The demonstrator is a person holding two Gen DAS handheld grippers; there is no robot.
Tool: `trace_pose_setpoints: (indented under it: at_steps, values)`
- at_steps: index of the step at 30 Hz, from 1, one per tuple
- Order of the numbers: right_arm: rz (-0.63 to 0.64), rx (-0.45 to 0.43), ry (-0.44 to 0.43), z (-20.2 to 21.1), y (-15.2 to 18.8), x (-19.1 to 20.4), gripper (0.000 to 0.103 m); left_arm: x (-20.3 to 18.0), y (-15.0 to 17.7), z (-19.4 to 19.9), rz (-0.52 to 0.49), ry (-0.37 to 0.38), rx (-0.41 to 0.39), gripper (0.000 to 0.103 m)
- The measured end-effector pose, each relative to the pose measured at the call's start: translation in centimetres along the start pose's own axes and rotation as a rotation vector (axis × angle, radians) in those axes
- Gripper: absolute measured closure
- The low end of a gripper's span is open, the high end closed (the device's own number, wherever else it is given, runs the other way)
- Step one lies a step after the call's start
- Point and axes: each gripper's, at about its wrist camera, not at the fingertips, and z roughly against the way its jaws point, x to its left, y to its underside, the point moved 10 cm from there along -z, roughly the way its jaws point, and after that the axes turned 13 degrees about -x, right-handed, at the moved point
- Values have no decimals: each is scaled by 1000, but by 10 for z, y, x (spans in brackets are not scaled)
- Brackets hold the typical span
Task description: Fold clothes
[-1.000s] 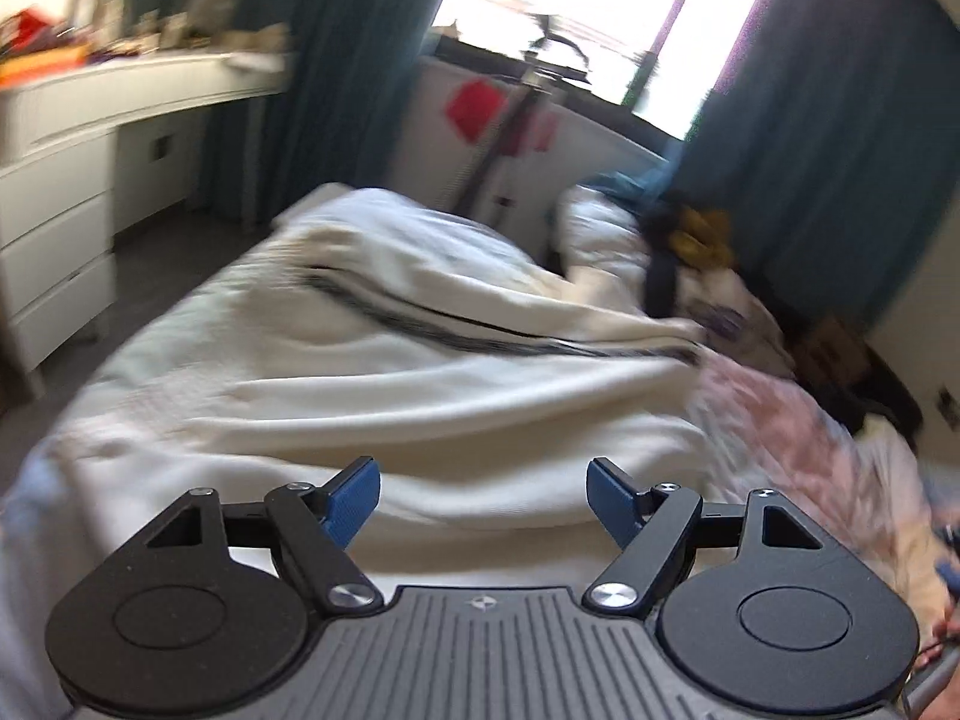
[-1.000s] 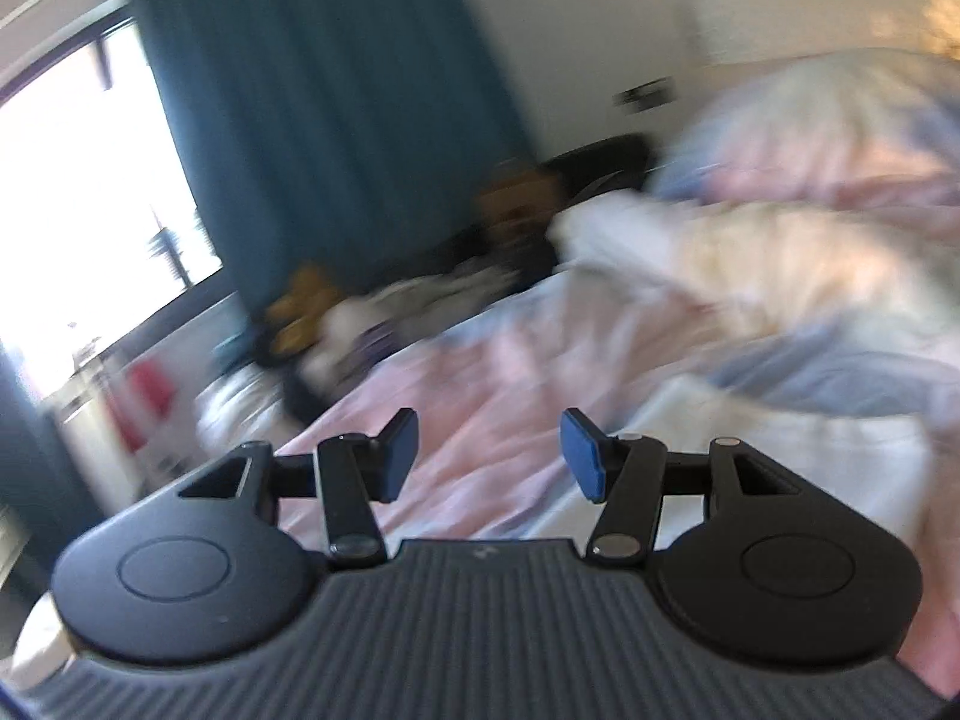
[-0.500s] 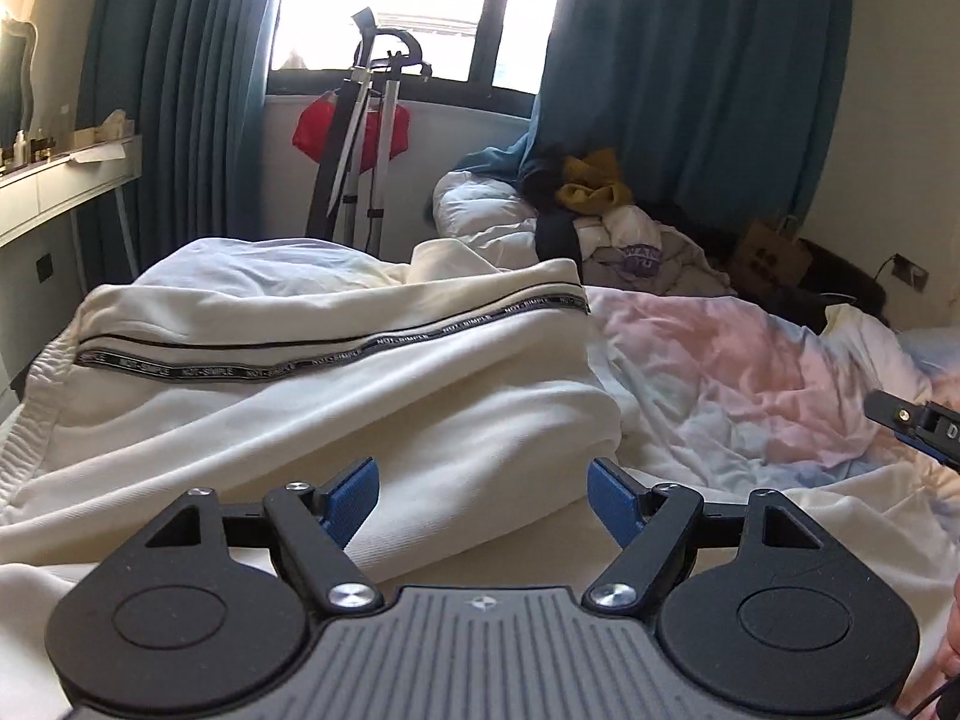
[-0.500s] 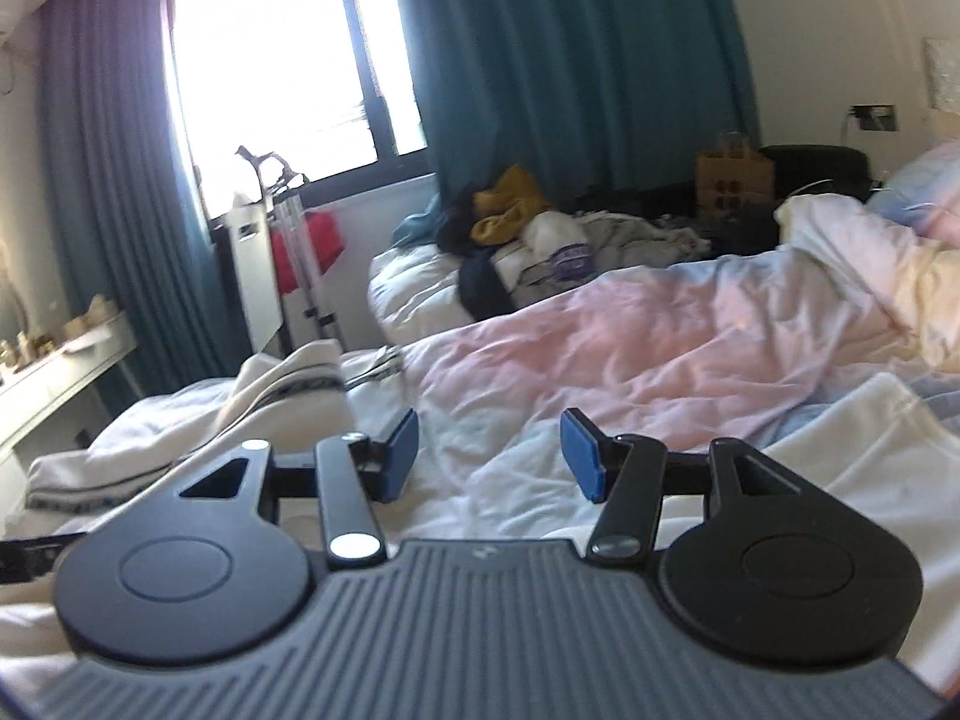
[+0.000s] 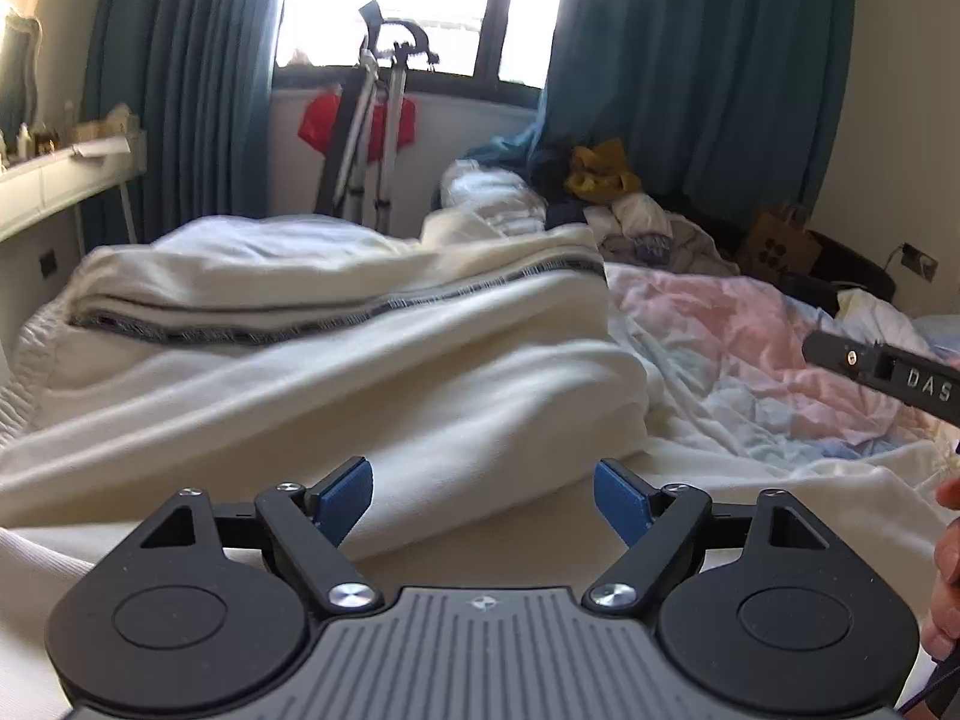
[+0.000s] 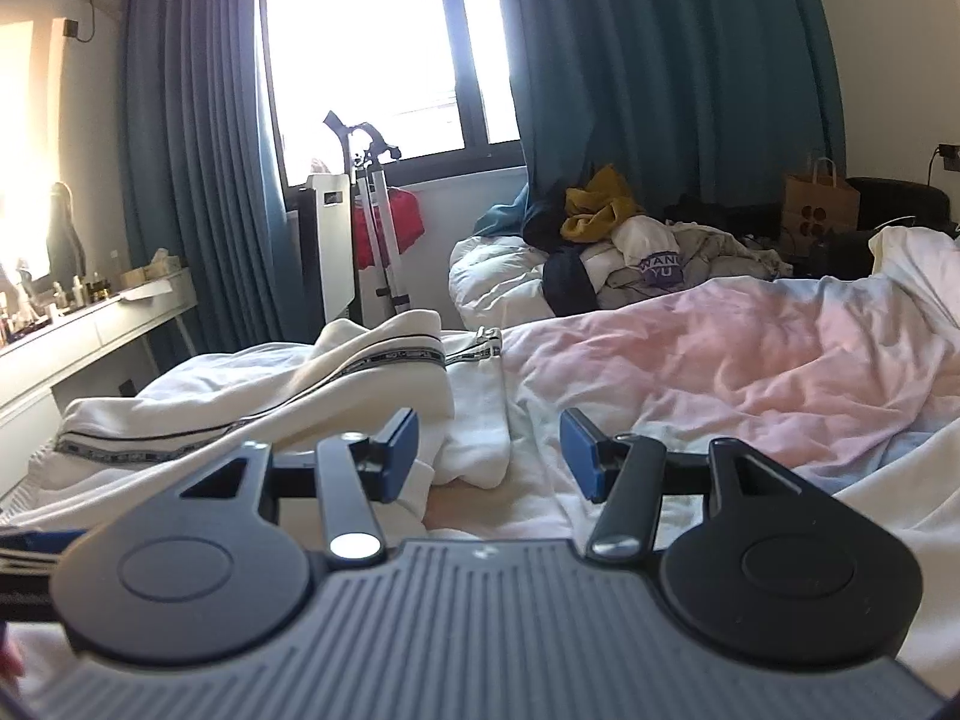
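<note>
A cream garment (image 5: 336,372) with a dark lettered stripe lies bunched on the bed, right in front of my left gripper (image 5: 483,501). That gripper is open and empty, low over the cloth. The same garment (image 6: 252,414) shows in the right wrist view, ahead and to the left of my right gripper (image 6: 489,450), which is open and empty. A white folded part (image 6: 480,420) lies just beyond the right fingers. The right gripper's side (image 5: 888,372) shows at the right edge of the left wrist view.
A pink and blue duvet (image 6: 720,372) covers the bed's right side. A pile of clothes (image 6: 606,258) sits at the far end. A folded stand (image 5: 366,138) leans under the window. A white desk (image 6: 90,330) runs along the left wall. A paper bag (image 6: 819,204) stands far right.
Both grippers swung round from blurred side views to face the window and the cream garment, then settled closer over the bed. Both stayed open.
</note>
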Motion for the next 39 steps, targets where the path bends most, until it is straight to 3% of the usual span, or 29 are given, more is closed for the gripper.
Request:
trace_pose_setpoints:
  at_steps: [7,9,11,17,21,30,35,36,39]
  values:
    - [-38,14,14,-6,5,-9,47,-9,5,-5,-49,19,-30,17]
    - [-52,24,10,-9,7,-10,30,-11,6,-5,-60,18,-36,15]
    - [-66,24,5,-10,7,-11,20,-11,8,-5,-66,15,-41,14]
    - [-90,4,-1,-14,3,-15,20,-6,8,-8,-59,-3,-68,0]
    - [-127,13,-18,-22,8,-19,20,-1,9,-12,-61,-28,-74,0]
    - [-343,77,-14,-65,36,-57,20,7,14,-17,-57,-57,-69,0]
    - [-457,91,-18,-87,43,-75,30,6,16,-19,-69,-61,-64,0]
    - [-481,90,-19,-91,44,-78,39,5,17,-20,-72,-61,-63,0]
    - [-600,117,-32,-104,50,-93,53,5,19,-22,-75,-64,-61,0]
